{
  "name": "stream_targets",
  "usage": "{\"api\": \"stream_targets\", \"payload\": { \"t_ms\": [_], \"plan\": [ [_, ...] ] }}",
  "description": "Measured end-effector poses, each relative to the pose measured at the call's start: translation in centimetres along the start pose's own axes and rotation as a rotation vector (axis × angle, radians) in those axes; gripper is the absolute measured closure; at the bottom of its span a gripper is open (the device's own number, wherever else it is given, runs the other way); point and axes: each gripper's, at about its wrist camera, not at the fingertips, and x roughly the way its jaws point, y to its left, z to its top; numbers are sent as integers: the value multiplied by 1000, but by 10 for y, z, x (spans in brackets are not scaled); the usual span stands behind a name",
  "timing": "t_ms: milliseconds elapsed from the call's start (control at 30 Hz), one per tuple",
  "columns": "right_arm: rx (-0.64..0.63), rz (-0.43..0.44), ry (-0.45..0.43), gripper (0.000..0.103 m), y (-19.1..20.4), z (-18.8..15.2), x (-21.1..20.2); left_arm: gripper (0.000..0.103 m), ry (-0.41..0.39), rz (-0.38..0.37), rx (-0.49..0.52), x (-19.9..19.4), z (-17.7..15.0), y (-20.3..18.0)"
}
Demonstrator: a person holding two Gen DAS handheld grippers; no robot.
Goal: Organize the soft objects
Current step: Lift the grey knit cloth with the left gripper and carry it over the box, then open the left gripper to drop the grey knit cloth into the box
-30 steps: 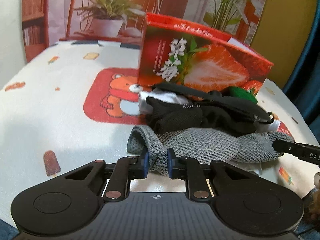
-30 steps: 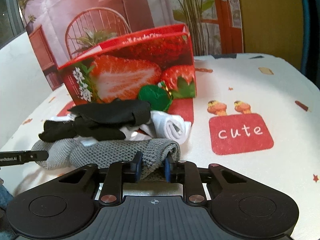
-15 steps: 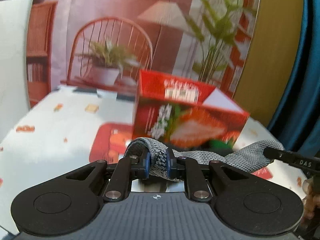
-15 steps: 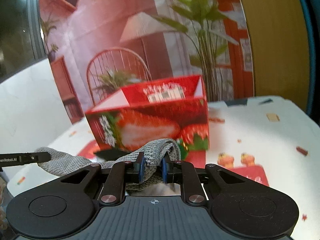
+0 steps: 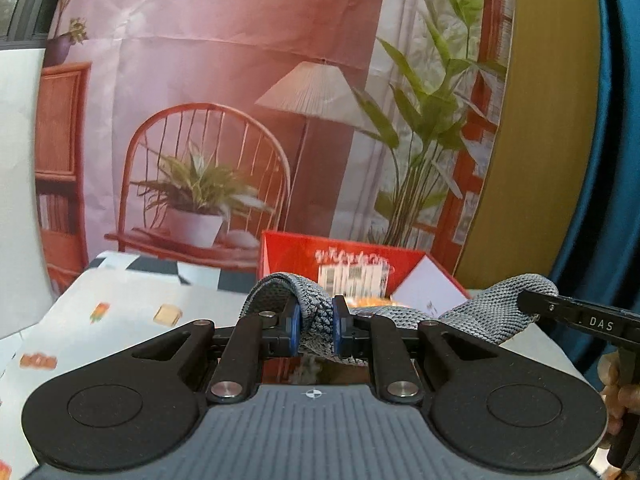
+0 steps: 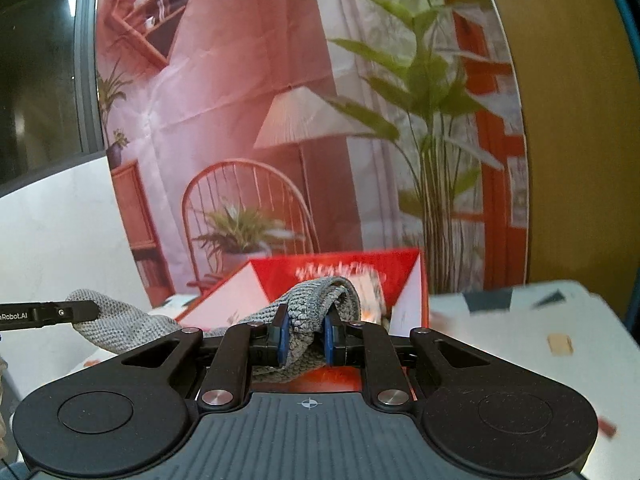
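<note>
The left gripper (image 5: 314, 330) is clamped on one end of a grey knitted sock (image 5: 472, 314), its blue pads (image 5: 295, 326) pressing a bunched fold of the fabric between them. The right gripper (image 6: 303, 336) pinches the other end in the same way. The sock spans the gap between the two grippers, hanging clear of the table and sagging a little in the middle. In the left wrist view the right gripper's finger (image 5: 576, 316) shows at the far right with the sock's end wrapped over its tip; in the right wrist view the left gripper's finger shows at the far left edge likewise.

Behind the sock stands an open red carton (image 5: 344, 258) on a white tablecloth (image 5: 132, 300) with small printed food motifs. Something orange may lie inside the carton, but blur makes it hard to tell. A printed backdrop (image 5: 224, 80) of a chair, a lamp and plants rises behind the table.
</note>
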Motion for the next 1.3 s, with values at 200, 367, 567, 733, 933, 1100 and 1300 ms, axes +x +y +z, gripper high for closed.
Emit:
{"api": "stream_targets", "payload": {
  "t_ms": [200, 367, 567, 733, 933, 1100, 1300],
  "plan": [
    [-16, -37, 5, 88, -12, 26, 40, 87, 15, 6, 15, 43, 26, -5],
    [-65, -74, 35, 89, -20, 38, 75, 87, 70, 15, 61, 81, 36, -11],
    [-140, -90, 132, 89, -20, 35, 114, 87, 189, 1, 96, 125, 29, -14],
    [-157, -78, 224, 89, -19, 25, 140, 87, 275, -9, 122, 154, 21, -17],
    [-142, -82, 299, 89, -24, 11, 163, 87, 343, -18, 146, 178, 13, -20],
    [-131, -87, 318, 89, -31, 5, 169, 87, 367, -25, 151, 189, 9, -20],
    [-128, -99, 325, 88, -36, 3, 170, 86, 370, -25, 149, 189, 10, -18]
  ]
}}
